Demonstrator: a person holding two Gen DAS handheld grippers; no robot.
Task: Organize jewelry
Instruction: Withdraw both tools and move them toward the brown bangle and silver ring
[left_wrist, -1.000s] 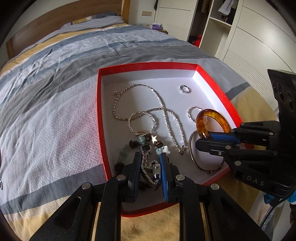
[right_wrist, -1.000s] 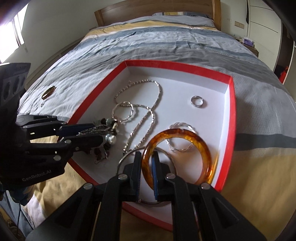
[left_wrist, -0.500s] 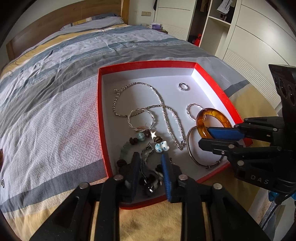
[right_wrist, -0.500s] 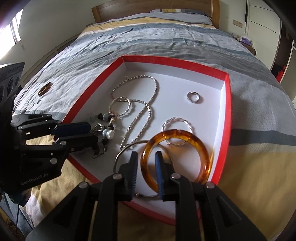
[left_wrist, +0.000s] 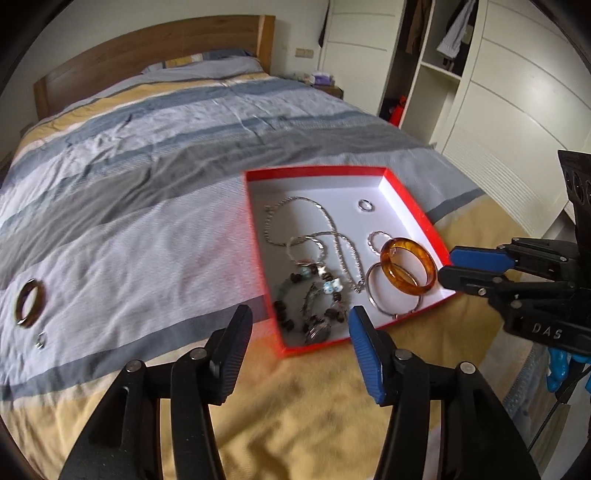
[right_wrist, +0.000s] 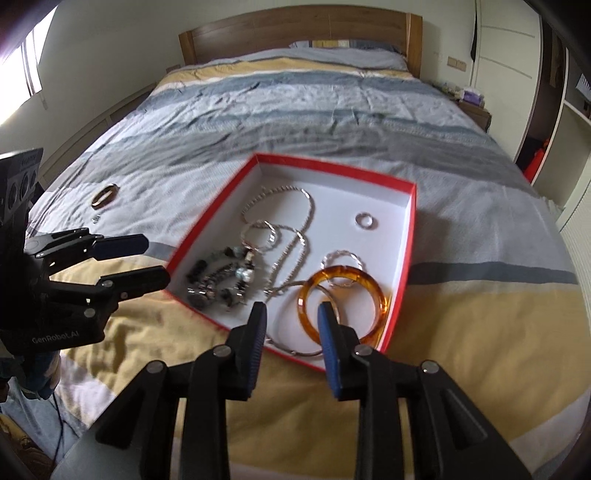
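Note:
A red box with a white inside (left_wrist: 258, 236) (right_wrist: 410, 236) lies on the bed. In it are an amber bangle (left_wrist: 406, 271) (right_wrist: 343, 299), a beaded bracelet with a watch (left_wrist: 314, 306) (right_wrist: 221, 277), a silver chain (left_wrist: 332, 236) (right_wrist: 295, 229), silver hoops and a small ring (left_wrist: 365, 205) (right_wrist: 365, 220). My left gripper (left_wrist: 299, 325) (right_wrist: 133, 258) is open and empty, just in front of the box. My right gripper (right_wrist: 291, 314) (left_wrist: 447, 264) is open and empty at the box's near right corner. A dark bangle (left_wrist: 28, 302) (right_wrist: 105, 194) and a small ring (left_wrist: 40, 339) (right_wrist: 96, 218) lie on the blanket to the left.
The striped blanket (left_wrist: 129, 166) covers the bed up to a wooden headboard (right_wrist: 295, 29). White wardrobes (left_wrist: 498, 92) stand along the right side. A bedside table with a purple tissue box (right_wrist: 472, 96) stands by the headboard.
Both grippers opened and pulled back from the box. The left let go of the beaded bracelet and watch; the right let go of the amber bangle. Both pieces now lie in the box.

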